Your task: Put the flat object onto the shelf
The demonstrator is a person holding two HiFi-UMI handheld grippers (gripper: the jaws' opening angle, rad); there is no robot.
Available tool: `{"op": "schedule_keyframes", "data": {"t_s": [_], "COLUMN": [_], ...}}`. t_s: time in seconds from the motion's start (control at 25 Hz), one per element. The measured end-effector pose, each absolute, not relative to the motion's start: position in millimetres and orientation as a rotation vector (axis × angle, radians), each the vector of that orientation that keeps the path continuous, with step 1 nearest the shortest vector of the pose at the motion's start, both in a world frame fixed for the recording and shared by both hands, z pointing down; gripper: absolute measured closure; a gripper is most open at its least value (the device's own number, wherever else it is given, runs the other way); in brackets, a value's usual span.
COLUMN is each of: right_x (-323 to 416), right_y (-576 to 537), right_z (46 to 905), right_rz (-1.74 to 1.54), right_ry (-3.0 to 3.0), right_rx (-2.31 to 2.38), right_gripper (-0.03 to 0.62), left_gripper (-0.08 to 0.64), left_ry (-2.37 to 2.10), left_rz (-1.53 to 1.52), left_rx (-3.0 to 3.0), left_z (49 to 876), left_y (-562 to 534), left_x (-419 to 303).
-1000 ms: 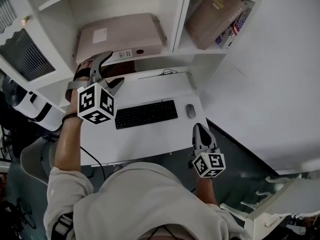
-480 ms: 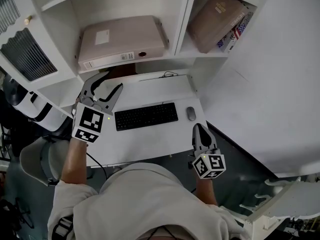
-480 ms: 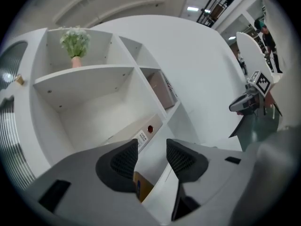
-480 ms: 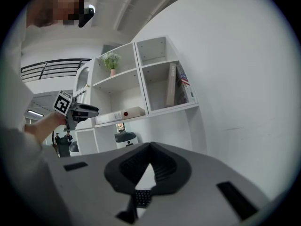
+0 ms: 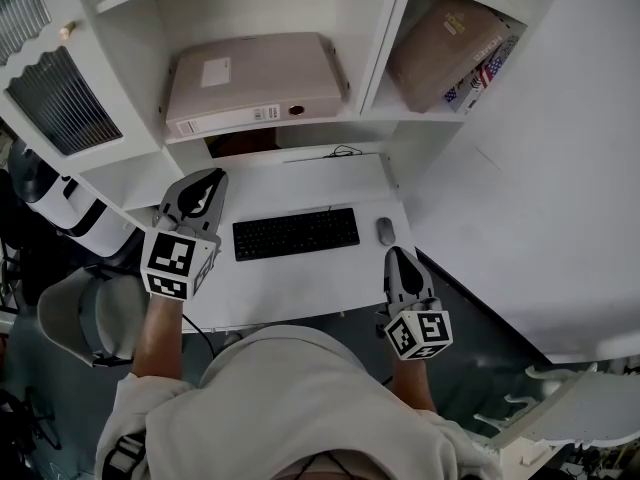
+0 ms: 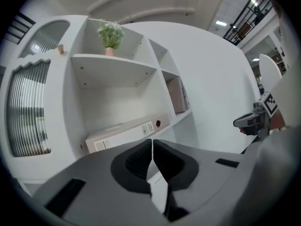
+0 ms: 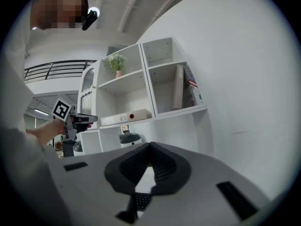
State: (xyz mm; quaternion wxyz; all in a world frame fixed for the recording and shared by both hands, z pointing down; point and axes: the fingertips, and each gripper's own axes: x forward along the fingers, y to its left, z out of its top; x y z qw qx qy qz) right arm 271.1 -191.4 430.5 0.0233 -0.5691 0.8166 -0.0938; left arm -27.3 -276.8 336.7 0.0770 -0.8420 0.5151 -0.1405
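On the shelf (image 5: pixel 365 113) above the counter (image 5: pixel 300 283), we see the flat binder (image 5: pixel 255 83) lying on its broad side, spine facing out, well apart from both grippers. Our left gripper (image 5: pixel 205 186) hangs over the counter's left end, its fingers (image 6: pixel 136 161) pressed together with nothing between them. Our right gripper (image 5: pixel 400 258) hovers by the counter's front right corner, near the mouse (image 5: pixel 385 231), fingers (image 7: pixel 164 166) likewise pressed together and empty. Between the grippers lies the keyboard (image 5: pixel 296 233).

Office: desk (image 5: pixel 300 290) w/ keyboard (image 5: pixel 296 233) & mouse (image 5: pixel 386 231), binder (image 5: pixel 255 76) on shelf (image 5: pixel 384 40).
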Motion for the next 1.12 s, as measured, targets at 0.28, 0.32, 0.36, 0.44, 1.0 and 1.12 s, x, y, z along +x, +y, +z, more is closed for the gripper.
{"op": "schedule_keyframes", "data": {"t_s": [0.28,0.32,0.36,0.44,1.0,1.12], "right_x": [263,263,262,262,255,254], "right_y": [-188,-188,-187,-186,-183,-182], "right_z": [425,425,425,424,416,415], "right_rz": [-0.269,-0.268,-0.267,-0.261,-0.204,-0.197], "right_ry": [2.543,2.544,2.546,2.548,2.559,2.558], "right_rx": [-1.741,-1.74,-1.741,-1.742,-1.743,-1.746], "right_gripper": [0.589,0.589,0.589,0.589,0.589,0.589], "left_gripper": [0.558,0.558,0.558,0.558,0.558,0.558], "left_ry": [1.641,1.652,1.663,1.684,1.758,1.763], "left_rz": [-0.316,-0.303,-0.289,-0.263,-0.269,-0.275], "left_rx": [-2.616,-2.628,-2.641,-2.661,-2.62,-2.623], "left_z": [352,354,355,359,385,390], "left_y": [-270,-269,-268,-266,-247,-244], "left_x": [-42,-43,-45,-47,-69,-72]}}
